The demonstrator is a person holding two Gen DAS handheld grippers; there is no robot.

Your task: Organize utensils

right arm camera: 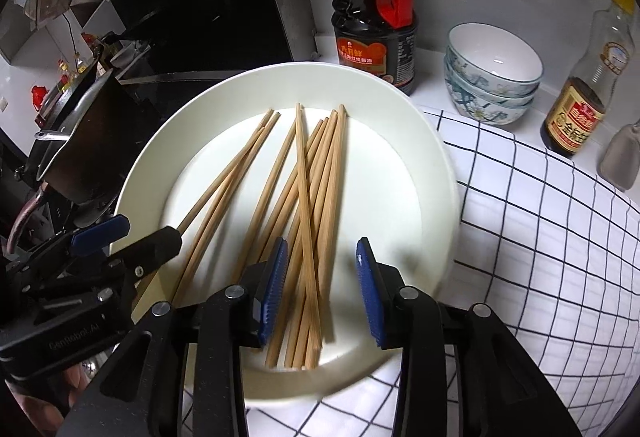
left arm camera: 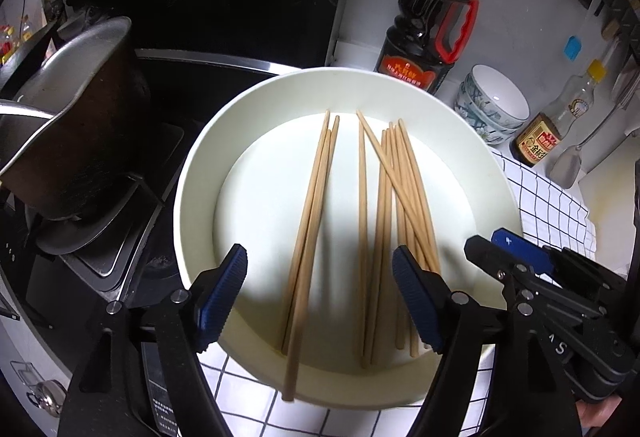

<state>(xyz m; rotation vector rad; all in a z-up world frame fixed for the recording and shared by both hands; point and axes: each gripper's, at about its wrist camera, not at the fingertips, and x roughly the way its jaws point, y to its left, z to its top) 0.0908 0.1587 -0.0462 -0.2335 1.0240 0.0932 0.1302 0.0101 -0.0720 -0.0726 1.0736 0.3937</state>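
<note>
Several wooden chopsticks (left arm camera: 362,221) lie loose on a round white plate (left arm camera: 256,117); three lie apart to the left (left arm camera: 312,213). My left gripper (left arm camera: 320,285) is open above the plate's near side, its jaws on either side of the left chopsticks and holding nothing. My right gripper (right arm camera: 322,289) is open above the right bundle of chopsticks (right arm camera: 316,221) on the plate (right arm camera: 400,125), empty. Each gripper shows in the other's view: the right one (left arm camera: 520,261) at the plate's right edge, the left one (right arm camera: 120,241) at its left edge.
The plate sits on a white checked cloth (right arm camera: 540,237). A dark soy sauce bottle (left arm camera: 432,29), stacked patterned bowls (left arm camera: 494,103) and a small sauce bottle (left arm camera: 556,125) stand behind. A dark pot (left arm camera: 76,117) on a stove is at the left. A metal spatula (left arm camera: 572,161) lies at the right.
</note>
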